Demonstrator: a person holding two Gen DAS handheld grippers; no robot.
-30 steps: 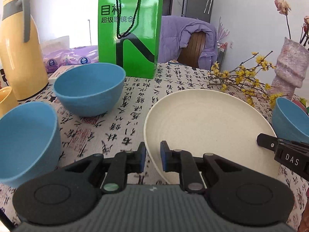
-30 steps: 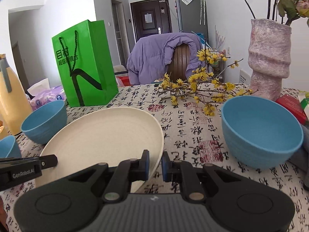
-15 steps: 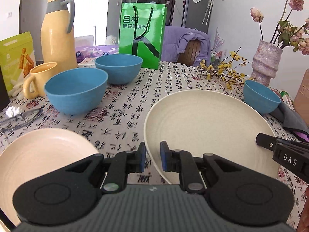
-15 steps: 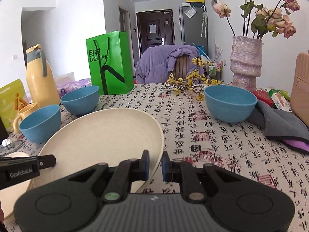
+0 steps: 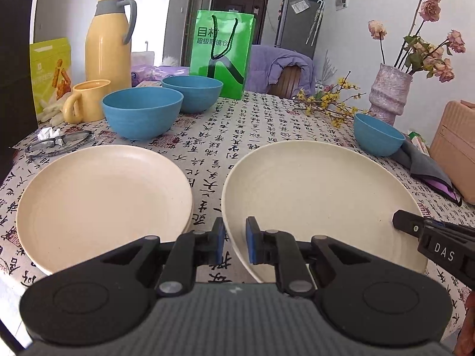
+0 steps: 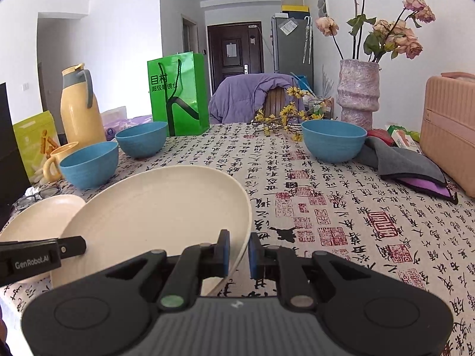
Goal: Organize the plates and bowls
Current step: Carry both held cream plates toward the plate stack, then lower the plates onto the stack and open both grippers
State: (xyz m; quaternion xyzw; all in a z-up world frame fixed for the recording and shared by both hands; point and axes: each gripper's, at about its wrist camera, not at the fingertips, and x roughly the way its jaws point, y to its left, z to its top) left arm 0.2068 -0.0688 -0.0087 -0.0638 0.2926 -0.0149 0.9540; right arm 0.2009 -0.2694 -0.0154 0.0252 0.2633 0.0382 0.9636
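Note:
Both grippers hold one cream plate [image 5: 320, 198] above the table. My left gripper [image 5: 233, 244] is shut on its left rim, and my right gripper [image 6: 239, 252] is shut on its right rim [image 6: 166, 210]. A second cream plate [image 5: 101, 198] lies flat on the table to the left; it also shows in the right wrist view [image 6: 35, 219]. Two blue bowls [image 5: 142, 115] [image 5: 193, 92] stand at the back left. A third blue bowl [image 5: 377, 135] stands at the right by the vase; it also shows in the right wrist view [image 6: 334, 139].
A yellow mug [image 5: 86, 101], a yellow thermos [image 5: 108, 38] and glasses [image 5: 59, 142] are at the left. A green bag [image 5: 221, 53] stands at the back. A vase [image 5: 389, 92], a grey cloth [image 5: 424, 163] and a pink case [image 5: 454, 145] are at the right.
Both grippers drew back toward the near table edge with the plate held between them. The flat second plate has come into view at the left, and the bowls look farther away.

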